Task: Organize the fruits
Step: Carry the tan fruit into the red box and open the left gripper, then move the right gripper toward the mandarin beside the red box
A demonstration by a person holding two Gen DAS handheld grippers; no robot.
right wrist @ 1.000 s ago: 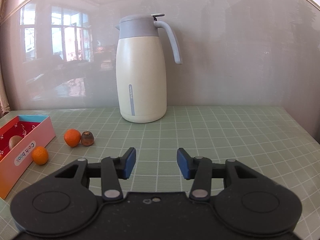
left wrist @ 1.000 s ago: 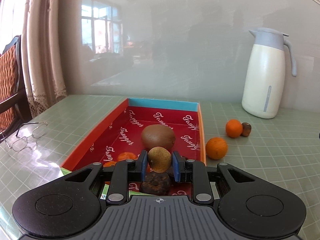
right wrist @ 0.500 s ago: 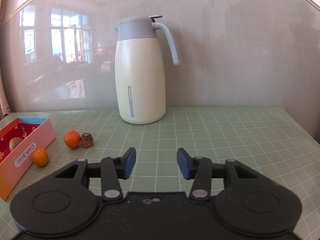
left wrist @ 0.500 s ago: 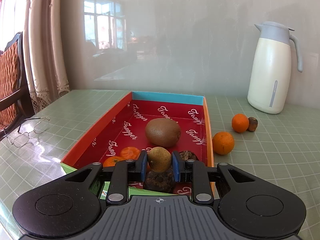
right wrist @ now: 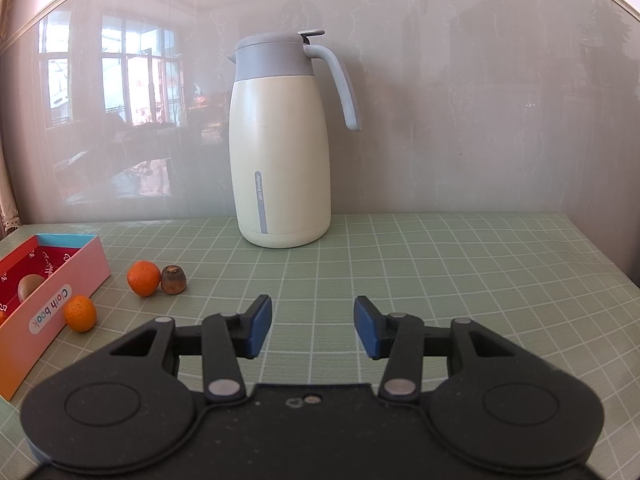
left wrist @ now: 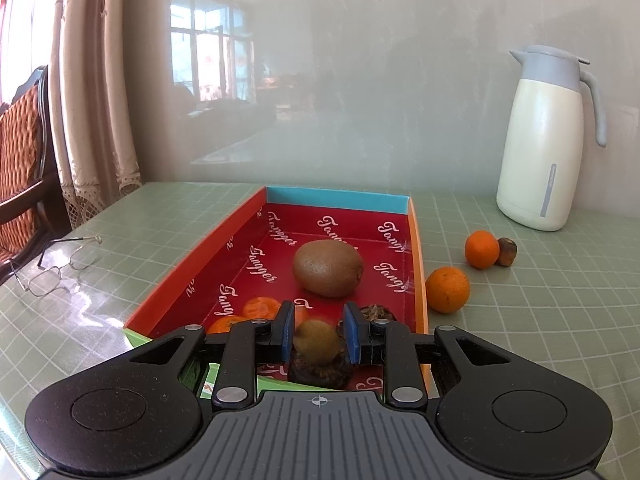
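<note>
Both left gripper [left wrist: 318,338] jaws are opening, pads just off the small kiwi [left wrist: 317,343], which looks blurred, dropping between them over the near end of the box [left wrist: 417,248]. Risk: it lands on the dark fruit [left wrist: 320,372] right under it, bounces or rolls onto the tangerines [left wrist: 260,307] or over the low near wall. Its long axis is unclear from the blur; the big kiwi [left wrist: 328,267] lies long axis across the box. Right gripper [right wrist: 313,327] jaws apart, empty, over bare mat, well clear of the loose orange [right wrist: 80,313].
</note>
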